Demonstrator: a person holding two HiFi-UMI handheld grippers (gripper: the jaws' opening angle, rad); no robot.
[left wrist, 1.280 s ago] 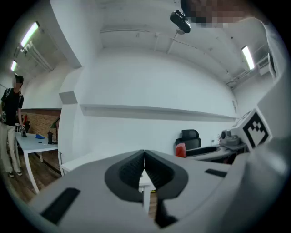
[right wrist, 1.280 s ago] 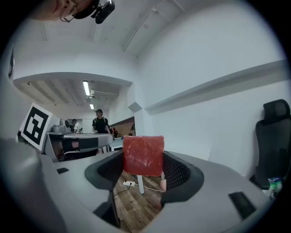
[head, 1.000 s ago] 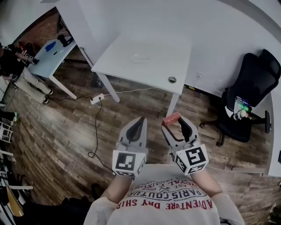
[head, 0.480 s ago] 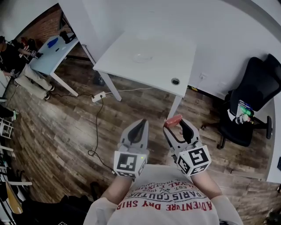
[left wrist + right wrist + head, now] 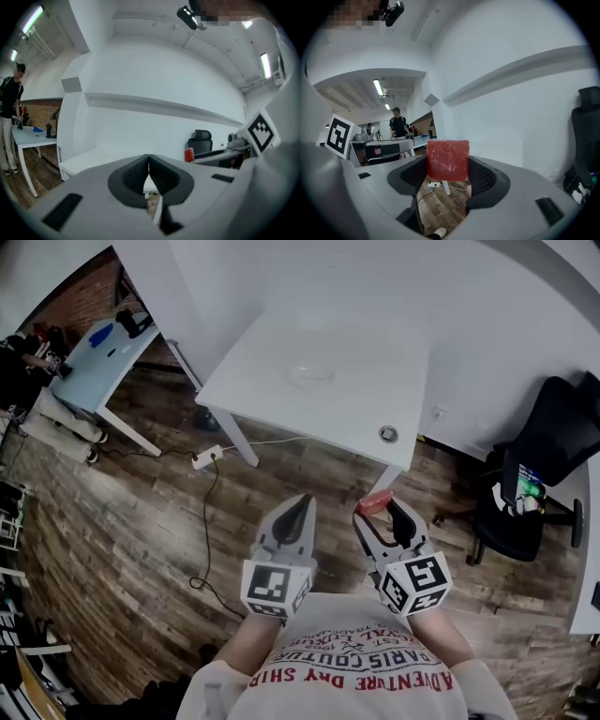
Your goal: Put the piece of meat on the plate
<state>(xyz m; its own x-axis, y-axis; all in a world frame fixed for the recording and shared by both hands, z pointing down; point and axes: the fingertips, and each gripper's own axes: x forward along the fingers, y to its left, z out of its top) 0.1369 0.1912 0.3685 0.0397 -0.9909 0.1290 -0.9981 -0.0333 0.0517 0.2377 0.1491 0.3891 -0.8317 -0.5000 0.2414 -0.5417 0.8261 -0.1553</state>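
A red, square-cut piece of meat sticks up between the fingertips of my right gripper, which is shut on it. In the right gripper view the meat fills the gap between the black pads. Beside it my left gripper is held level, jaws shut with nothing in them; in its own view the left gripper has its pads touching. A pale, shallow plate lies on the white table ahead, well beyond both grippers. Both grippers hang over the wooden floor in front of the person's chest.
A black office chair stands at the right by the wall. A cable and power strip lie on the floor left of the table leg. The table has a round cable hole near its right corner. A light-blue desk with people stands far left.
The white table and plate have come a little nearer and lower in the head view. Both grippers keep their pose, and the meat stays clamped in the right one.
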